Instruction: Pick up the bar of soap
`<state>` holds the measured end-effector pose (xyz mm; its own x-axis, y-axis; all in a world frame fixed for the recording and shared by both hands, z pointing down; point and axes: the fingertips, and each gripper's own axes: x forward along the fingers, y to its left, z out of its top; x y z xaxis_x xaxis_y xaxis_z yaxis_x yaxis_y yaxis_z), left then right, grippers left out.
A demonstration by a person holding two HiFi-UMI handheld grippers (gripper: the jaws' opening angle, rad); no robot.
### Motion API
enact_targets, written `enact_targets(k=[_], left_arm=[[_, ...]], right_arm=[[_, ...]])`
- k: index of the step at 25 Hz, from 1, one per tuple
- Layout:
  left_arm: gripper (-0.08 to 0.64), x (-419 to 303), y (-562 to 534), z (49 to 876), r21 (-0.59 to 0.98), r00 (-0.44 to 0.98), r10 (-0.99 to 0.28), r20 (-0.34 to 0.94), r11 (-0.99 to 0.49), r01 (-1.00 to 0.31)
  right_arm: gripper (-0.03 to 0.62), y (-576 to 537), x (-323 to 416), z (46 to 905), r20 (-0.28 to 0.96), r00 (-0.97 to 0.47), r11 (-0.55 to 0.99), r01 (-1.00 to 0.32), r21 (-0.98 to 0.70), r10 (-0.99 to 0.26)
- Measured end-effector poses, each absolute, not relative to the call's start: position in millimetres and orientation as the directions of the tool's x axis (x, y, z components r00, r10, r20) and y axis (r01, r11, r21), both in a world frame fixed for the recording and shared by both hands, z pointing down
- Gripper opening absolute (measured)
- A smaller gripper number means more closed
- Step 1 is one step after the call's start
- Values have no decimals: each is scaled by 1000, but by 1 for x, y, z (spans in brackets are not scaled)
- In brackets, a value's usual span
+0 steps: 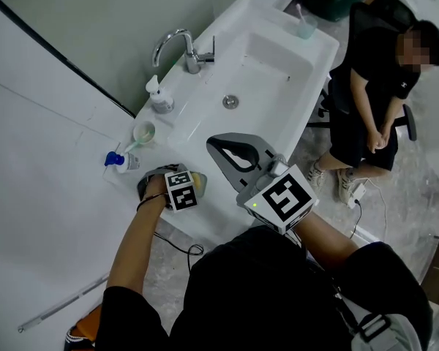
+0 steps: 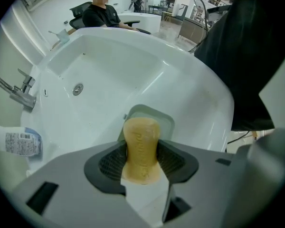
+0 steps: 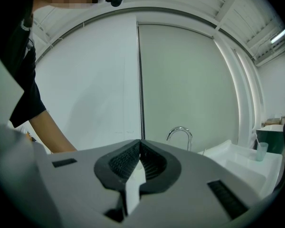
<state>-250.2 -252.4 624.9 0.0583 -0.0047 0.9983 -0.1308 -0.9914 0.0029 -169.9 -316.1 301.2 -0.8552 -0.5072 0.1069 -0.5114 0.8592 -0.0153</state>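
Head view: my left gripper (image 1: pixel 192 184) is low on the front left corner of the white sink (image 1: pixel 316 50), at about 7 o'clock from the drain (image 1: pixel 230 102). A yellow edge of the soap (image 1: pixel 200 181) shows beside its marker cube. My right gripper (image 1: pixel 230 152) hovers over the front rim, at 3 o'clock from the left one and well apart from it. On the bench strip left of the basin, going 12 to 6 o'clock: faucet (image 1: pixel 177 46), pump bottle (image 1: pixel 159 97), cup (image 1: pixel 144 131), blue-capped bottle (image 1: pixel 121 161). A person (image 1: pixel 380 79) sits at 2 o'clock, past the sink.

Left gripper view: the jaws are clamped on the soap (image 2: pixel 141 148), one ribbed pad on each side, and the bar stands on end between them. Its far end sticks out toward 12 o'clock over a pale dish (image 2: pixel 164 122) on the sink (image 2: pixel 133 61) rim. I cannot tell whether soap and dish touch. The drain (image 2: pixel 77 89) is at 10 o'clock, the faucet (image 2: pixel 19 91) and a labelled bottle (image 2: pixel 19 142) at 9 o'clock.

Right gripper view: the jaws of the right gripper (image 3: pixel 139 163) are together with nothing between them. They face a pale wall. The faucet (image 3: pixel 180 134) is at 2 o'clock, a clear cup (image 3: pixel 261 151) at 3 o'clock, and my forearm (image 3: pixel 50 134) at 9 o'clock.
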Motion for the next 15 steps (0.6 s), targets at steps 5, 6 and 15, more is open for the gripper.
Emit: enact_targets(k=[5,6,15], left_arm=[[206,-247,-251,624,20,98,0,995,-980,-200],[206,-248,-250,624,21,104,-3,995,-975,-223],[206,-248,-251,627,56,61,39,997,-954,-295]], right_arm=[[8,-312,-177,300,105,-871,875,-484,-9,-480],[8,-312,-178,300,106,-872,876,-482,-12,-478],[8,-310,-181,304,104,-880,884,-468,-17,-464]])
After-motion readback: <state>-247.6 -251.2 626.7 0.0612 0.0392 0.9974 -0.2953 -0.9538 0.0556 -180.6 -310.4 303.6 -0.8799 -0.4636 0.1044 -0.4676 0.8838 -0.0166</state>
